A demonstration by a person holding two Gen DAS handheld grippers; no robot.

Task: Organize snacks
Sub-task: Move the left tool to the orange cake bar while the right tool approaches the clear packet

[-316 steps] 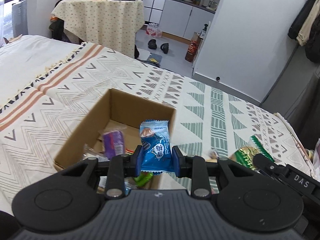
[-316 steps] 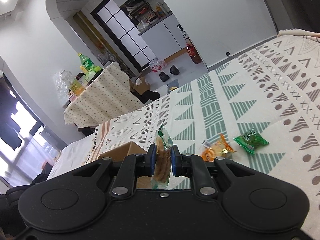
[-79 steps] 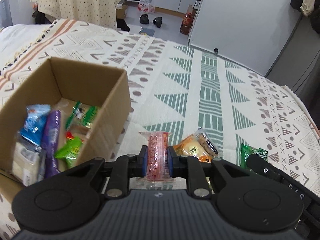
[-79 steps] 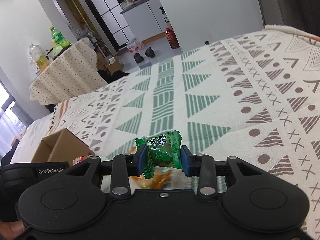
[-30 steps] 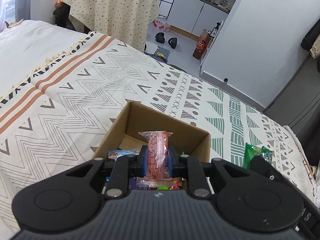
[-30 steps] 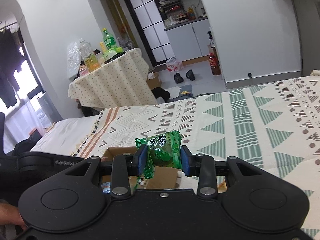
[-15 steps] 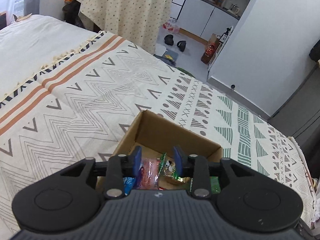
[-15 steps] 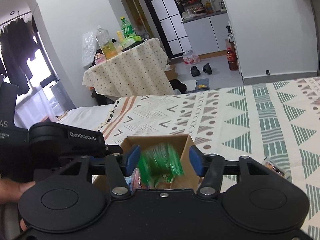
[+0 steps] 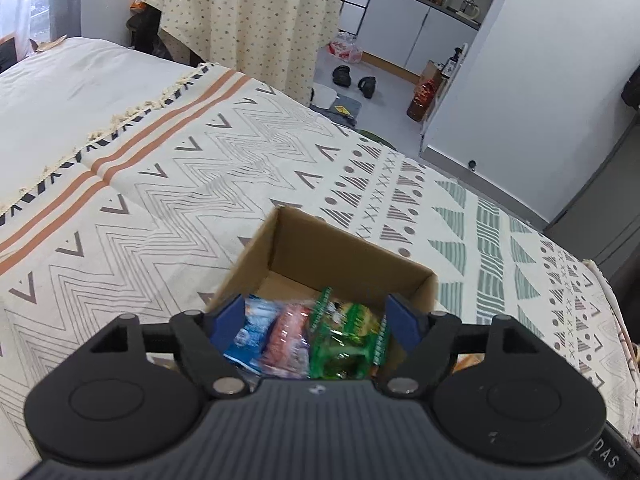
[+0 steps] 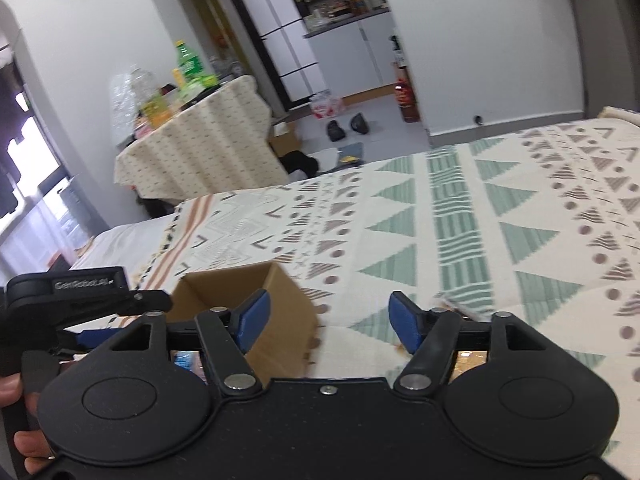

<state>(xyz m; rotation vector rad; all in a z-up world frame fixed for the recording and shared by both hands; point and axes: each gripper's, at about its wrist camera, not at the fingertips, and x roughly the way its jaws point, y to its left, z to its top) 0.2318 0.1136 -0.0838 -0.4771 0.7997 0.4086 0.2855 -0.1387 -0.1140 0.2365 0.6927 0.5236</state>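
Observation:
An open cardboard box [image 9: 352, 258] stands on the patterned bedspread. Inside lie a blue packet [image 9: 252, 330], a pink-red packet [image 9: 286, 338] and a green packet [image 9: 346, 336]. My left gripper [image 9: 314, 318] hangs open just above the box, nothing between its fingers. In the right wrist view the same cardboard box [image 10: 276, 308] sits low left, and my right gripper [image 10: 328, 320] is open and empty, to the right of the box. An orange packet [image 10: 470, 358] peeks out behind the right finger, mostly hidden.
The bedspread [image 9: 200, 184] stretches wide to the left and beyond the box. A table with a dotted cloth [image 9: 248, 20] and bottles stands past the bed. Shoes [image 9: 356, 78] and a bottle lie on the floor. A hand [image 10: 16, 416] holds the left gripper's handle.
Both grippers have let go: the pink-red packet and the green packet dropped into the box. Both sets of fingers opened wide. My right gripper has swung right, away from the box.

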